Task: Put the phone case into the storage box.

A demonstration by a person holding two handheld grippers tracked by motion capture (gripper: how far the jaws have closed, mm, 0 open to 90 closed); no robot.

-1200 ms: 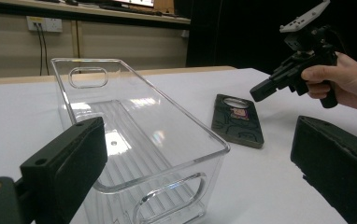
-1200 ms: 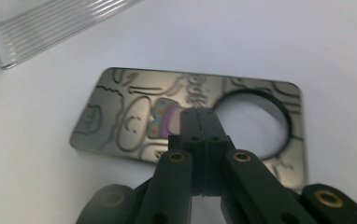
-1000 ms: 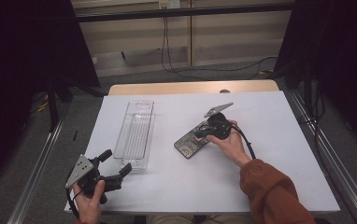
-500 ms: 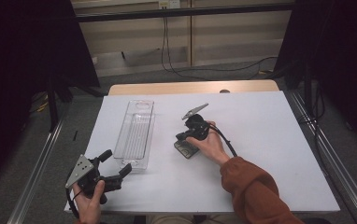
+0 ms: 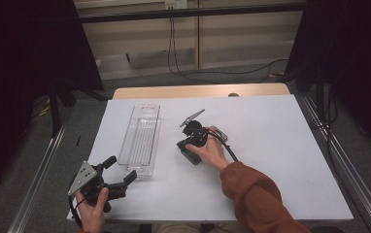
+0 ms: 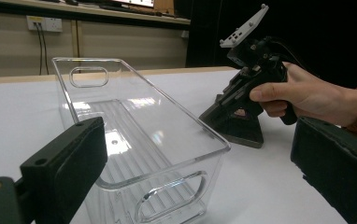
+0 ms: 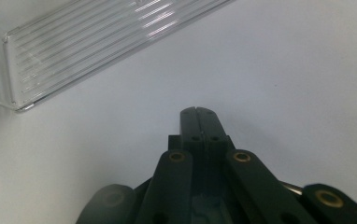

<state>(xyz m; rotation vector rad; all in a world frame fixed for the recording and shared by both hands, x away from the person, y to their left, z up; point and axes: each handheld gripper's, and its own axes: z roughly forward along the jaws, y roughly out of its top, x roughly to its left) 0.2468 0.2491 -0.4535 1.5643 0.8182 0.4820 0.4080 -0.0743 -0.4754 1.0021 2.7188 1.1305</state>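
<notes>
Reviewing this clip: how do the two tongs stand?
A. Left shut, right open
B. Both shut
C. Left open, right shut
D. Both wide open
C: the left tongs are spread wide near the clear bin, while the right tongs have their jaws pressed together with nothing between them.

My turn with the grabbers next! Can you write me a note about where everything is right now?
Left gripper: jaws open, nothing between them, at the table's near left corner by the clear plastic tray.
Right gripper: jaws shut with nothing between them, tips down on the white table, right of the tray; a flat dark thing lies just beside it.
Done: the tray holds nothing.
Left: probably getting that dark thing into the tray.
</notes>
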